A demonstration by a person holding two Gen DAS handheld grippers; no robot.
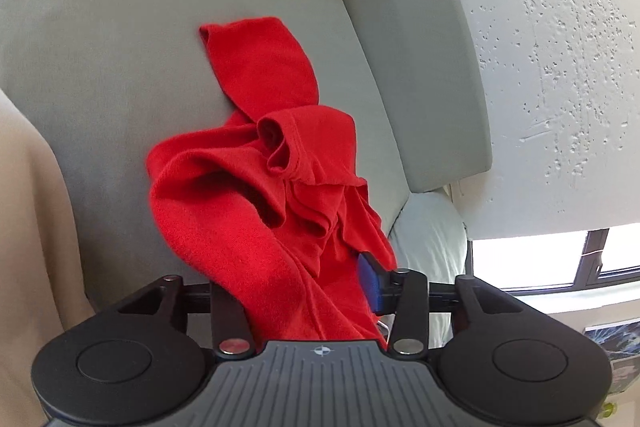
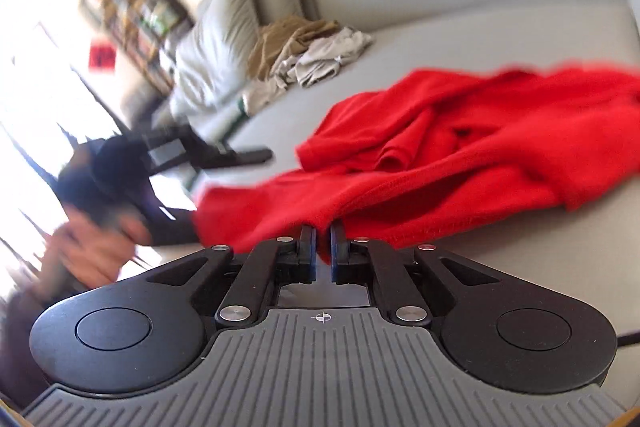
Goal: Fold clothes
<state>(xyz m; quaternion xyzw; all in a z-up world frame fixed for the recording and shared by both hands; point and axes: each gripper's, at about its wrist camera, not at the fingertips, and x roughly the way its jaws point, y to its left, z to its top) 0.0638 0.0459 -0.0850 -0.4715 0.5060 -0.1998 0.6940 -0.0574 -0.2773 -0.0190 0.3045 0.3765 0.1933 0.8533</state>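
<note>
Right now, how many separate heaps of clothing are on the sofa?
2. The red garment lies crumpled mid-seat, its near edge in the right hand-held gripper. A tan-and-white pile sits at the far end by the cushion. More may lie outside both views.

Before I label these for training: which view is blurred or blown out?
Left wrist view: sharp on the crumpled red knit garment, only the window overexposed. Right wrist view: motion-blurred, worst around the hand; bright backlight washes out its left side.
</note>
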